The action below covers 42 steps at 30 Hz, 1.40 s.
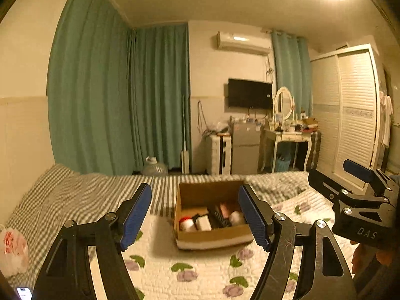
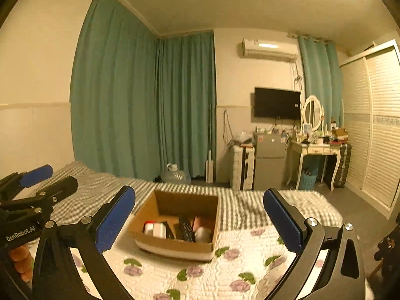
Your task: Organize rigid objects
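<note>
An open cardboard box [image 1: 185, 195] sits on the bed's floral quilt, also seen in the right wrist view [image 2: 147, 215]. Inside lie several small items: a white bottle with a red cap [image 1: 186, 223], a white block [image 1: 203, 223], a black comb-like piece [image 1: 220, 216] and a pale round container [image 1: 236, 217]. My left gripper [image 1: 195, 216] is open and empty, held above the quilt just in front of the box. My right gripper [image 2: 200, 222] is open and empty, also in front of the box. Each gripper shows at the edge of the other's view.
The bed [image 1: 75, 195] has a grey striped sheet beyond the quilt [image 1: 200, 270]. A plastic bag [image 1: 12, 252] lies at the bed's left. Teal curtains, a water jug [image 1: 153, 166], a small fridge [image 1: 246, 147], a dressing table [image 1: 290, 135] and a wardrobe [image 1: 350, 115] stand behind.
</note>
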Each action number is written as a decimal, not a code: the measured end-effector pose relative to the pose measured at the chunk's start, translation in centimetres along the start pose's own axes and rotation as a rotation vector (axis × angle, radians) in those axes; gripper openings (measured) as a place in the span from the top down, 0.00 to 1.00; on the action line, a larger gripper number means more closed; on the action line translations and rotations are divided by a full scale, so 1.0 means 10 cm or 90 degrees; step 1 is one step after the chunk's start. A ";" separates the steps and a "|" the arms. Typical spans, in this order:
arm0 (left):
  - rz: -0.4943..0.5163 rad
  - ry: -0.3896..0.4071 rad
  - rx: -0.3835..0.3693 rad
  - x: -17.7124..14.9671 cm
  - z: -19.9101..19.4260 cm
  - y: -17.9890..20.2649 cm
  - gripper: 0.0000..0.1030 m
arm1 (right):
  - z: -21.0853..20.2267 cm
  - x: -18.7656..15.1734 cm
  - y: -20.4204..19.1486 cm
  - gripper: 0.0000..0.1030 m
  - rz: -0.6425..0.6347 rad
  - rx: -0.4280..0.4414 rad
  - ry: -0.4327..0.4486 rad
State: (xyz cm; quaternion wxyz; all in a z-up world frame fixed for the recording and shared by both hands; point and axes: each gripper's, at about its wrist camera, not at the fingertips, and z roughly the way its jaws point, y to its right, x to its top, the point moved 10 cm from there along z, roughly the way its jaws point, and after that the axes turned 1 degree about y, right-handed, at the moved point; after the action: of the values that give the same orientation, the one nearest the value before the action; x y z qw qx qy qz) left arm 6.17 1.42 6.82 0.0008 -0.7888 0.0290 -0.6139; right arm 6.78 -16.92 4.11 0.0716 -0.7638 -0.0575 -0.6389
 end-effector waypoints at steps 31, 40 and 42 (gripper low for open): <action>-0.015 -0.081 0.043 -0.64 0.36 -0.14 0.27 | 0.43 -0.59 0.08 0.00 0.005 -0.032 -0.080; -0.010 -0.088 0.046 -0.67 0.37 -0.13 0.27 | 0.46 -0.68 0.08 0.00 0.004 -0.031 -0.092; -0.011 -0.087 0.045 -0.67 0.37 -0.13 0.27 | 0.45 -0.68 0.08 0.00 0.003 -0.030 -0.094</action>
State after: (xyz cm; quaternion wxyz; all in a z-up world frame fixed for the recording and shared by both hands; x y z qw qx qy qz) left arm 8.19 2.94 -0.54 0.0258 -0.8287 0.0004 -0.5590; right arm 10.12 -16.81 -3.39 0.0506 -0.8102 -0.0458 -0.5821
